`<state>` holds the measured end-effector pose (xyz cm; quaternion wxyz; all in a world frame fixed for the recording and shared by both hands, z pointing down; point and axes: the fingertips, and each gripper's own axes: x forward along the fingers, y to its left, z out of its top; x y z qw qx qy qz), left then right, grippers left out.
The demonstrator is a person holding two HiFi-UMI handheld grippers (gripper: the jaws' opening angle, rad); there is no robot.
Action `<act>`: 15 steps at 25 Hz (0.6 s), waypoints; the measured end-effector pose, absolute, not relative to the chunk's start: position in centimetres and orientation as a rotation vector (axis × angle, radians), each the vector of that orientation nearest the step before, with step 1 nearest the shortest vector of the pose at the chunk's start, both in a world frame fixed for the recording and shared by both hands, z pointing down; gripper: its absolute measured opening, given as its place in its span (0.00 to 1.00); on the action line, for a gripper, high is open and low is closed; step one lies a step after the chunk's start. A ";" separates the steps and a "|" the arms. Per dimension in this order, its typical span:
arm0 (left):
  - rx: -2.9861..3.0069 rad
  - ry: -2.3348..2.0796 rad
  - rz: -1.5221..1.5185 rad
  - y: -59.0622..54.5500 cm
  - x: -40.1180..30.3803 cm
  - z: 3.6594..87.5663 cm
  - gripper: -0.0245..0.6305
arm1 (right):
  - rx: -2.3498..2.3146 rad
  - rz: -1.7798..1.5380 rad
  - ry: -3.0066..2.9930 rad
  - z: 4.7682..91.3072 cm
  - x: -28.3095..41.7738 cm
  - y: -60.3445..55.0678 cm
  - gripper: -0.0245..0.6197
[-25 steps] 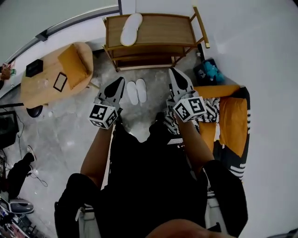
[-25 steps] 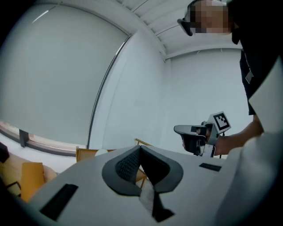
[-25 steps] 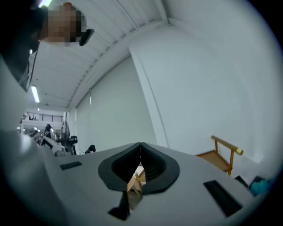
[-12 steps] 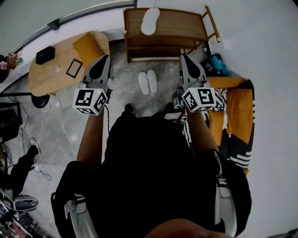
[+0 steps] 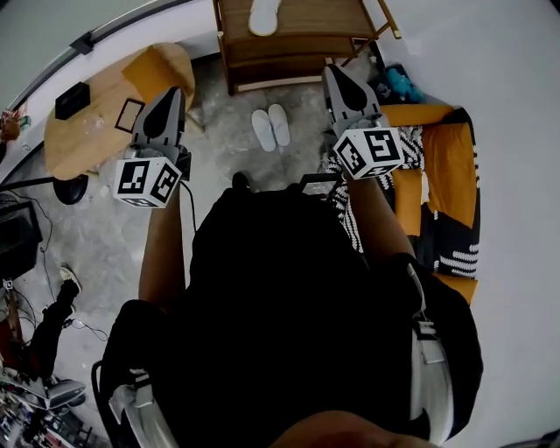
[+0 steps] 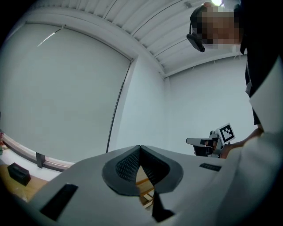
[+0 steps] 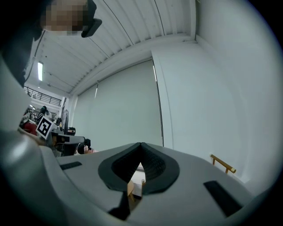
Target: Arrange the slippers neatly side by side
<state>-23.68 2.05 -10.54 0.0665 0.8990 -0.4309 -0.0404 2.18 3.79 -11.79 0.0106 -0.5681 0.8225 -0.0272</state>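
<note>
Slippers (image 5: 270,129), a white pair, lie side by side and touching on the grey floor (image 5: 214,131), just before the foot of the wooden rack (image 5: 297,44). One more white slipper (image 5: 264,16) rests on the rack's top board, left of its middle. The left gripper (image 5: 172,90) and right gripper (image 5: 331,68) hang above the floor, jaws together and empty. The left cube (image 5: 146,181) and right cube (image 5: 367,150) show black-and-white square markers.

Head camera looks steeply down over the person's body, with the wooden shelf (image 5: 289,44) at the top edge. The left gripper (image 5: 168,94) and right gripper (image 5: 333,72) cameras sit close behind their own jaws, facing level toward that shelf. All three views share it.
</note>
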 end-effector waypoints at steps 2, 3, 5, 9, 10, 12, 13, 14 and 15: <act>2.708 -1.317 -0.131 3.2 -23.3 -10.9 0.06 | -1.757 -0.077 2.576 -11.9 2.6 4.9 0.09; 2.708 -1.324 -0.130 3.9 -23.0 -11.0 0.06 | -1.749 -0.074 2.581 -12.0 2.9 5.6 0.09; 2.710 -1.332 -0.118 5.6 -22.1 -11.0 0.06 | -1.732 -0.072 2.595 -11.9 3.5 7.2 0.09; 2.711 -1.331 -0.094 10.0 -19.0 -10.4 0.06 | -1.698 -0.081 2.631 -11.0 5.6 11.2 0.09; 2.709 -1.327 -0.092 11.2 -18.0 -10.1 0.06 | -1.691 -0.081 2.641 -10.7 6.2 12.3 0.09; 2.692 -1.309 -0.090 13.7 -15.9 -9.3 0.06 | -1.680 -0.102 2.650 -9.9 7.7 14.6 0.09; 2.682 -1.298 -0.085 15.0 -14.9 -8.8 0.06 | -1.677 -0.122 2.650 -9.3 8.5 15.8 0.09; 2.674 -1.288 -0.076 16.3 -13.9 -8.3 0.06 | -1.674 -0.144 2.651 -8.7 9.2 17.0 0.09; 2.668 -1.280 -0.065 17.7 -13.0 -7.8 0.06 | -1.669 -0.163 2.656 -8.1 9.7 18.3 0.09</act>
